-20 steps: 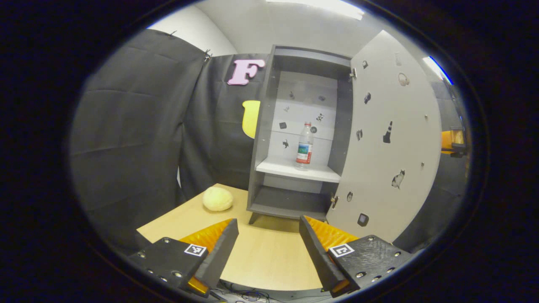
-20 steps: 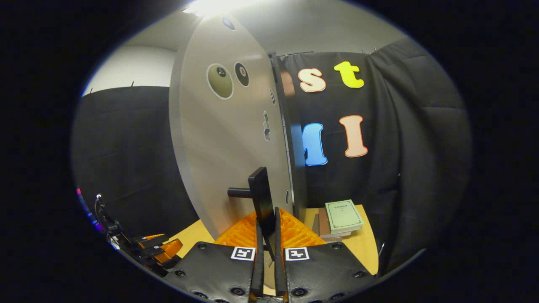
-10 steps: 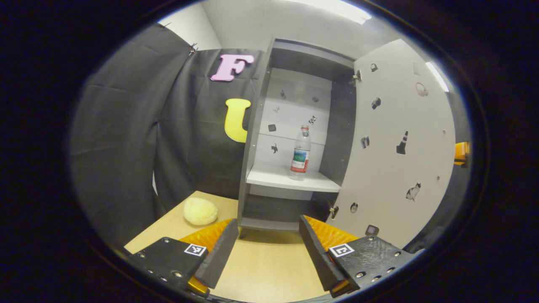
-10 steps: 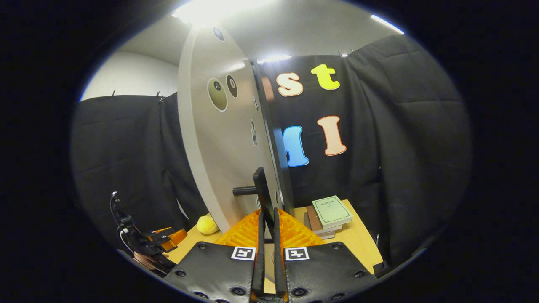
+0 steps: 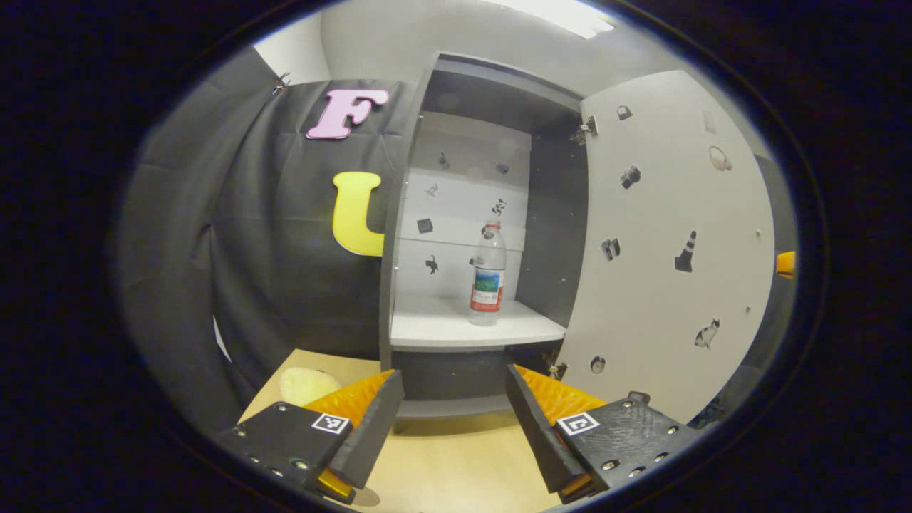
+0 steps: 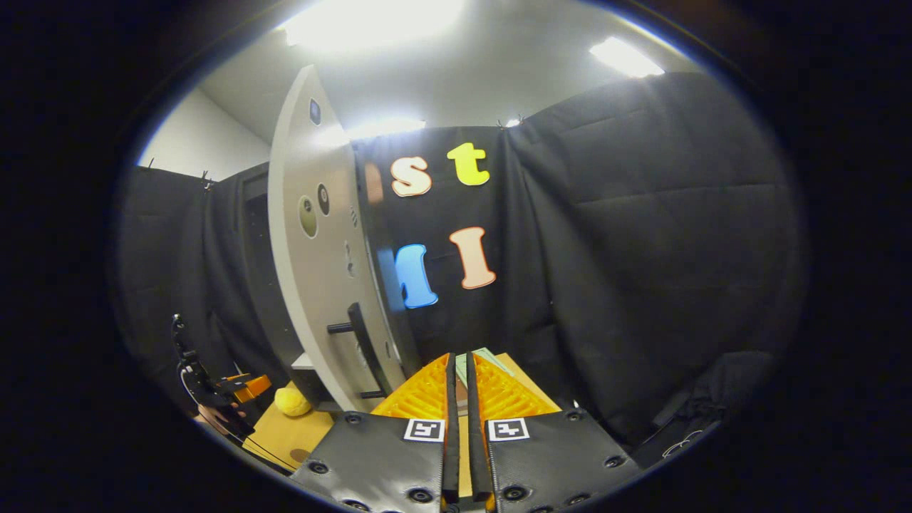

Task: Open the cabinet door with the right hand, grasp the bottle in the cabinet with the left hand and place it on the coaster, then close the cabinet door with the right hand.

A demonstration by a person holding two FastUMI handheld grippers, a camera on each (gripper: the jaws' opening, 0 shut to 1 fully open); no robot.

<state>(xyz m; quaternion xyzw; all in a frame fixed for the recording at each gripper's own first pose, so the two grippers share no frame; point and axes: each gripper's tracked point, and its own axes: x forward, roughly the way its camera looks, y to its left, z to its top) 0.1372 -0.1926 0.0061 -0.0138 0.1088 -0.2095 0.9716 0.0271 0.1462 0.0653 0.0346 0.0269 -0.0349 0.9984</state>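
Clear plastic bottle (image 5: 487, 275), red cap, red-banded label, upright on white cabinet shelf (image 5: 456, 330) at frame centre, cabinet door (image 5: 666, 242) swung open at right, left tool (image 5: 454, 413) jaws wide apart, right tool (image 6: 459, 388) nearly closed, gripping nothing, beside door handle (image 6: 362, 349).

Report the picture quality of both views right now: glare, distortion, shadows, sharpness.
Left gripper view: fisheye bows the open door; the bottle on its shelf is sharp; a ceiling light glares at the top edge. Right gripper view: ceiling lights blow out above, washing the door's top; the door curves strongly; the dim lower left hides detail near the left gripper.
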